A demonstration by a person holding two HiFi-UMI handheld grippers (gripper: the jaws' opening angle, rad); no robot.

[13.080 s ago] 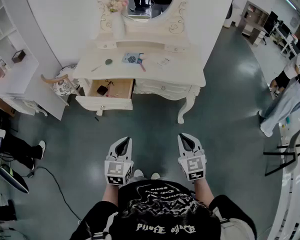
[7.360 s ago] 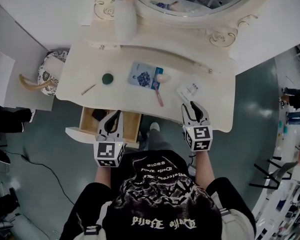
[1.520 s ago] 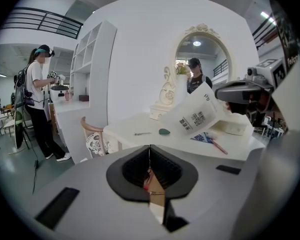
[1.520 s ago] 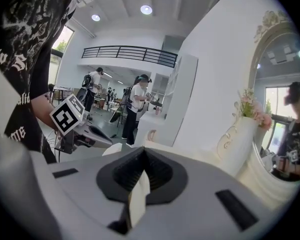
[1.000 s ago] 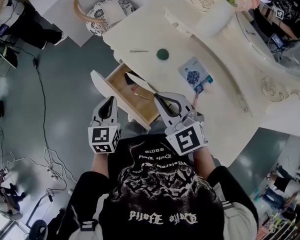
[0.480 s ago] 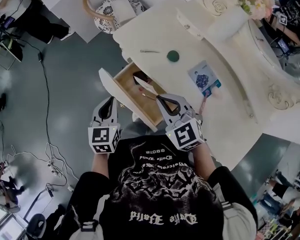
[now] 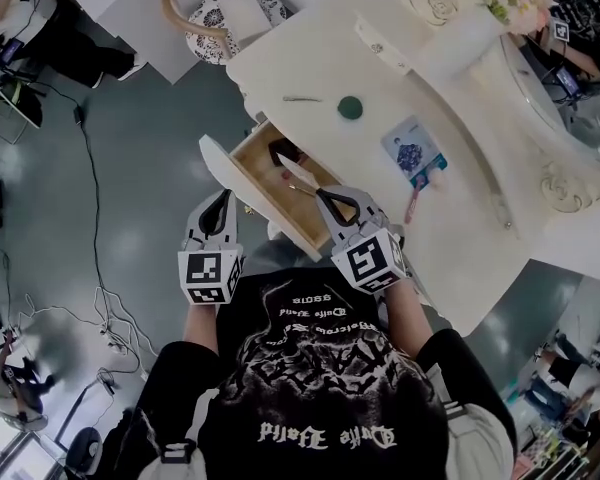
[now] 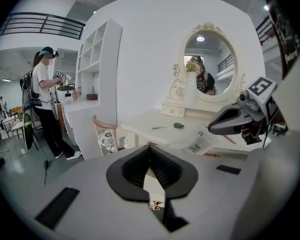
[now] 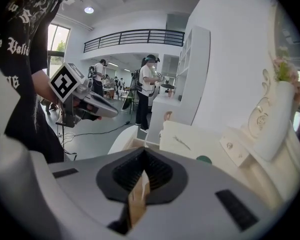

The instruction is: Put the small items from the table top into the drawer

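Right gripper (image 7: pixel 332 202) lowered — jaws clamped on sachet (image 8: pixel 200 145), drawer (image 7: pixel 263 180) at 10 o'clock; left gripper (image 7: pixel 218 204) jaws together, idle.

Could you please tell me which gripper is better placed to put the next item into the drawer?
Right: the right gripper holds the white packet over the open drawer; the left gripper is shut and empty, outside it.

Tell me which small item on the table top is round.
The dark green disc, beside the thin pin; the blue packet is rectangular, the pink stick long.
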